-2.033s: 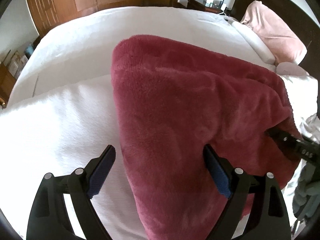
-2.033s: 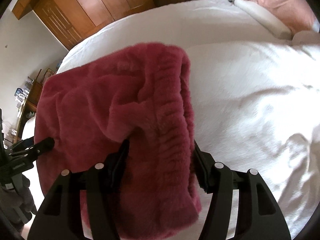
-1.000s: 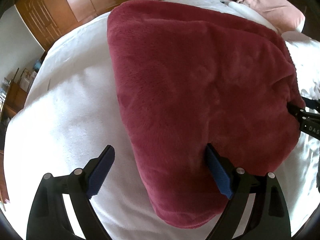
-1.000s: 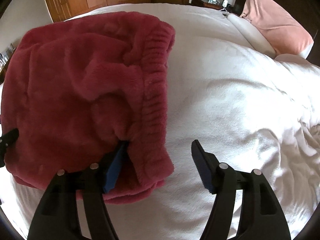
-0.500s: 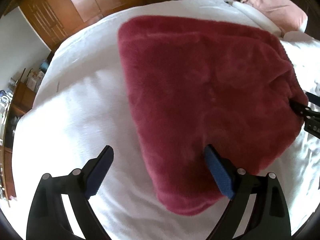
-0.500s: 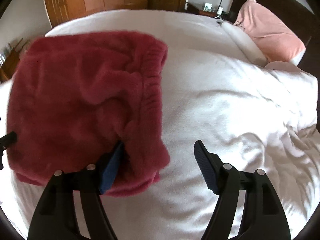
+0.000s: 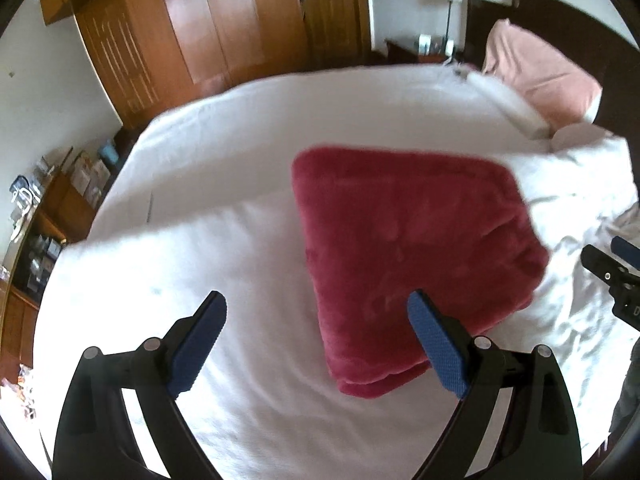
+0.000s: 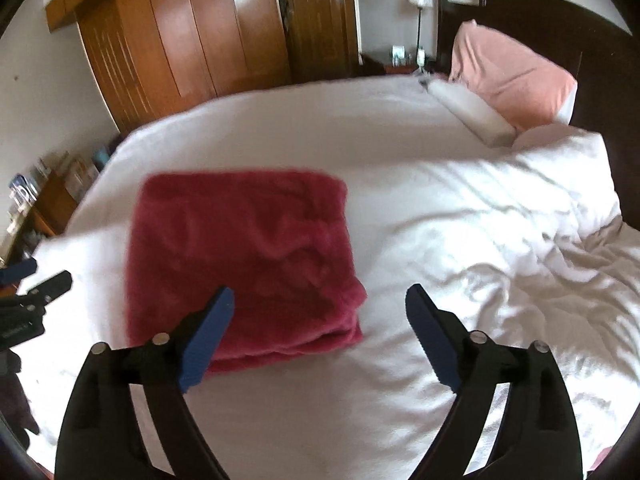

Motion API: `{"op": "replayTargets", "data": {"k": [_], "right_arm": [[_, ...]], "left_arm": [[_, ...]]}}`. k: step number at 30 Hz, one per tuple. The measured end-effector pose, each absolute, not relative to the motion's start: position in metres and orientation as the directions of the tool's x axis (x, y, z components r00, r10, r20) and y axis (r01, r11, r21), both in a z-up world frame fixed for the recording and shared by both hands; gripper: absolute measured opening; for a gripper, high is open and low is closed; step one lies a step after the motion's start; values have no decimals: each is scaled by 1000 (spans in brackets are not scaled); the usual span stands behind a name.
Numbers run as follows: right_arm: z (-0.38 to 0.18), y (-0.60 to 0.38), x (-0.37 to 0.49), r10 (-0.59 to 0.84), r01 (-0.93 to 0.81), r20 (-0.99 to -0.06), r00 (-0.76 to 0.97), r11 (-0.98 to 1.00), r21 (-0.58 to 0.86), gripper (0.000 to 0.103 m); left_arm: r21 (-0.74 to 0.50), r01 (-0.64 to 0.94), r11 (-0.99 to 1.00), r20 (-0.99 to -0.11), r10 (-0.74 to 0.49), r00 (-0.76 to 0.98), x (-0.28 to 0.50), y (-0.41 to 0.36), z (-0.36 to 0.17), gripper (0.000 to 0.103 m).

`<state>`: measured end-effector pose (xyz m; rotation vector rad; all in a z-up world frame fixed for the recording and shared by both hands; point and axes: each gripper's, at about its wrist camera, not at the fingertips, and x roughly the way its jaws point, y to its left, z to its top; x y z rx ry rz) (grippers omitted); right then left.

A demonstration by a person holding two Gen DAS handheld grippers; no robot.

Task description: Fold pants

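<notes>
While both grippers hang above the bed, the pants [image 7: 404, 248] lie folded into a thick, roughly square red fleece bundle on the white bedspread [image 7: 224, 168], its stacked layers showing along the near edge. In the left wrist view the bundle fills the centre and right of the frame; in the right wrist view it sits left of centre. Seen in its own view, the left gripper [image 7: 316, 340] is spread wide with nothing between its blue pads, its right finger overlapping the lower corner of the bundle in the picture but clear of the fabric. Spread just as wide is the right gripper [image 8: 320, 332], whose jaws have just been opening; nothing lies between them, and only its left finger crosses the near edge of the pants in the frame. Each gripper's tip shows at the side edge of the other's view. At the upper right, a pink pillow [image 8: 512, 76] leans against a dark headboard [image 8: 560, 28], and wooden wardrobe doors [image 8: 192, 32] fill the upper left.
</notes>
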<state>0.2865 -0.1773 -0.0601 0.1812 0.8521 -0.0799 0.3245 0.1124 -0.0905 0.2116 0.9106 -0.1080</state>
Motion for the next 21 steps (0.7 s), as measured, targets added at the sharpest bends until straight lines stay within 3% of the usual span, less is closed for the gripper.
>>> {"op": "replayTargets", "data": {"k": [6,12,21], "right_arm": [[5,-164,263,22,109,-659,752,981,157,100],[52,-153,236,11,77,-598,801,990,122,100],[90,-134,204,32,16,-560,828,997,81,100]], "left_arm": [[113,206,972,-722,-62,689,294,110,-33,98],[124,171,977,-655,-49,754,266,110,14,98],[128,103,986,-636,2,771,243,108,47,98]]}}
